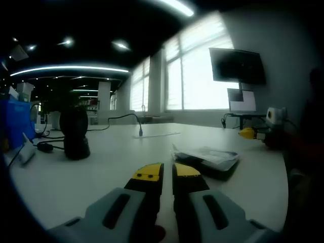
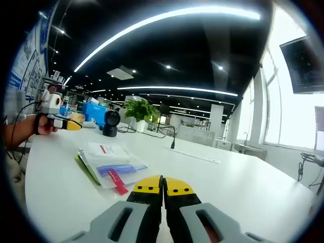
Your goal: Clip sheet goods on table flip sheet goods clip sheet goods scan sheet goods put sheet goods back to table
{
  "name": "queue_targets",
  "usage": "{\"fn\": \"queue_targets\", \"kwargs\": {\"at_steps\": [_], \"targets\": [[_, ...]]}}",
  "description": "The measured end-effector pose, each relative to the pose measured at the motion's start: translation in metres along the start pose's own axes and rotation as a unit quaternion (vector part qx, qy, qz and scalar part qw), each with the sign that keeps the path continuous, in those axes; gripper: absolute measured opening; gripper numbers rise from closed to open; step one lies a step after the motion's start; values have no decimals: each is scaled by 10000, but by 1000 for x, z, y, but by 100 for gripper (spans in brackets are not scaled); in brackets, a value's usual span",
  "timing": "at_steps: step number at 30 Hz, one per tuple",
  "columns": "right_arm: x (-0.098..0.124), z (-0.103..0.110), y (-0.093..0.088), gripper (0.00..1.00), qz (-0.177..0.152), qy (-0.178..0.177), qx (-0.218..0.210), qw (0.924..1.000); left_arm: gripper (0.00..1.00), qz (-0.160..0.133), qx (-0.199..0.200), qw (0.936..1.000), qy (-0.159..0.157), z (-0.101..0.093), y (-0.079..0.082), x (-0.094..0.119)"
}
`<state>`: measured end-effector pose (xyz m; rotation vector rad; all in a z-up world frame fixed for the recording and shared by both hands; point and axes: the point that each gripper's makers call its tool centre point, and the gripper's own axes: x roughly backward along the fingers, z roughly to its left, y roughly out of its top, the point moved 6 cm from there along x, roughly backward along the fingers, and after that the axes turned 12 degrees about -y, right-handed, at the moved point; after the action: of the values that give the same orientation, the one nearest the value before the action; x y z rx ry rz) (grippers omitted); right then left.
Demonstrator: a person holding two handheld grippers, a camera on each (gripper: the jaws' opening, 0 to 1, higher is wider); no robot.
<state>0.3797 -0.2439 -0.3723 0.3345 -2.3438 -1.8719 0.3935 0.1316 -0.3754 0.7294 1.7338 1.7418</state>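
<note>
— where do the two tools stand?

— in the left gripper view the left tool (image 1: pixel 167 172) hangs low over the white worktop (image 1: pixel 116 152), its yellow-tipped jaws clenched almost together with nothing between them. in the right gripper view the right tool (image 2: pixel 162 185) sits the same way, jaws pressed tip to tip, empty.

— and the sheet goods?

— flat on the worktop (image 2: pixel 243 177), ungripped. in the left gripper view the packets (image 1: pixel 206 159) lie just beyond the jaws, slightly to the right, a clear bag on a darker sheet. in the right gripper view the packets (image 2: pixel 109 164) lie just ahead and left of the jaws: a clear bag with a blue item inside, a red tag (image 2: pixel 117 182) poking out toward the tool, and a green edge showing beneath.

— does either tool appear in the other's view?

— yes. far right in the left gripper view, the right tool (image 1: pixel 246 133) shows its yellow tip above the worktop edge. far left in the right gripper view, a hand (image 2: pixel 43 126) holds the left tool (image 2: pixel 73 125) over the worktop, well apart from the packets.

— what else is on the worktop?

— a black round device (image 1: pixel 75 132) stands left in the left gripper view, with a blue box (image 1: pixel 17 121) beyond it and a cable (image 1: pixel 124 121) running across. in the right gripper view the same device (image 2: pixel 110 123) stands far back near a blue box (image 2: pixel 93 112) and a potted plant (image 2: pixel 139 110). a monitor (image 1: pixel 237 66) hangs by the windows.
</note>
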Motion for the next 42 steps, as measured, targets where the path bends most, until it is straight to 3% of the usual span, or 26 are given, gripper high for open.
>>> {"fn": "queue_targets", "kwargs": {"at_steps": [11, 21, 30, 42], "targets": [[2, 2, 2, 0, -16, -7, -40, 10000, 1, -33, -14, 10000, 33, 0, 1, 1], [3, 5, 2, 0, 32, 19, -135, 9999, 1, -233, 283, 9993, 86, 4, 5, 4], [4, 5, 7, 0, 34, 81, -445, 9990, 1, -80, 112, 9999, -8, -5, 7, 2], [4, 13, 9, 0, 154, 92, -204, 9996, 1, -29, 140, 9999, -40, -7, 10, -3]]}}
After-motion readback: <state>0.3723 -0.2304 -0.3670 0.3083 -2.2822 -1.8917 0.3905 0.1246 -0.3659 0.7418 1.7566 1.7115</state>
